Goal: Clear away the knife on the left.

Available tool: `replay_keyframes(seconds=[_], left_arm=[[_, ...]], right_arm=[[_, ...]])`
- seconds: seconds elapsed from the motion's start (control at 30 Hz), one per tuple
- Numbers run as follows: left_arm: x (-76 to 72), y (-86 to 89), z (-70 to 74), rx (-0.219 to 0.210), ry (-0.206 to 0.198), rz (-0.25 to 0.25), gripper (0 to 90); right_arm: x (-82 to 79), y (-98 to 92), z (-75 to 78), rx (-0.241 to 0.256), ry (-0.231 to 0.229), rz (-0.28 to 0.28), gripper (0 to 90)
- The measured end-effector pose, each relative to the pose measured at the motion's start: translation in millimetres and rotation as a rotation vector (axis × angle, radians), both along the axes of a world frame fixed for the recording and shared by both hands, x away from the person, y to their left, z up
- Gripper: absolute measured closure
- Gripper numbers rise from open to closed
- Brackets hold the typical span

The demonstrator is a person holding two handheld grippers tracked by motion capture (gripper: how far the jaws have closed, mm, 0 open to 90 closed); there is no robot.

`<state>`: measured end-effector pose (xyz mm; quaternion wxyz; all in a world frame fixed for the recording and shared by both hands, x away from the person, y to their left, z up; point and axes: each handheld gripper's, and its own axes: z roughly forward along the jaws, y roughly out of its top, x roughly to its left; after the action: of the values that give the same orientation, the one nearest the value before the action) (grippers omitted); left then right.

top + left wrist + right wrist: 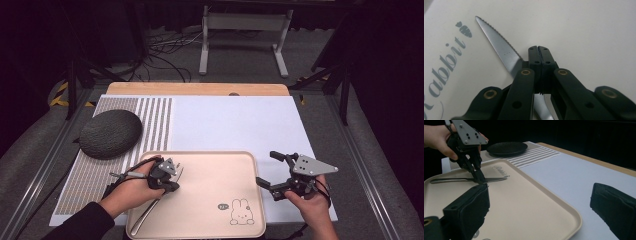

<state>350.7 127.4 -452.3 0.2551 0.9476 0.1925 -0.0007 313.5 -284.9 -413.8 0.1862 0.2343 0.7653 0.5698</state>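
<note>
While my left gripper (541,47) presses its black jaws together, the serrated steel table knife (499,45) lies flat just beside them — its blade slants out past the tips, and whether the jaws pinch its edge I cannot tell. Under both sits the beige rectangular tray (210,210) with a rabbit print. My right gripper (272,172) hovers at the tray's far edge, jaws spread wide, holding nothing. Beyond my tools lie a white mat (235,125) — and a dark round plate (110,133).
</note>
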Motion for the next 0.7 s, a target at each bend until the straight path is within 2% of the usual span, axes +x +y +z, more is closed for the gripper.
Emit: replay_keyframes(seconds=[0.37, 0.7], left_arm=[[1.2, 11.3, -1.4, -0.017, 0.004, 0.025, 90.0], [2.5, 21.7, -1.5, -0.014, 0.000, 0.042, 90.0]], right_arm=[[0.2, 1.0, -0.9, -0.007, 0.005, 0.002, 3.4], [0.6, 1.4, -2.0, -0.013, 0.009, 0.002, 3.4]])
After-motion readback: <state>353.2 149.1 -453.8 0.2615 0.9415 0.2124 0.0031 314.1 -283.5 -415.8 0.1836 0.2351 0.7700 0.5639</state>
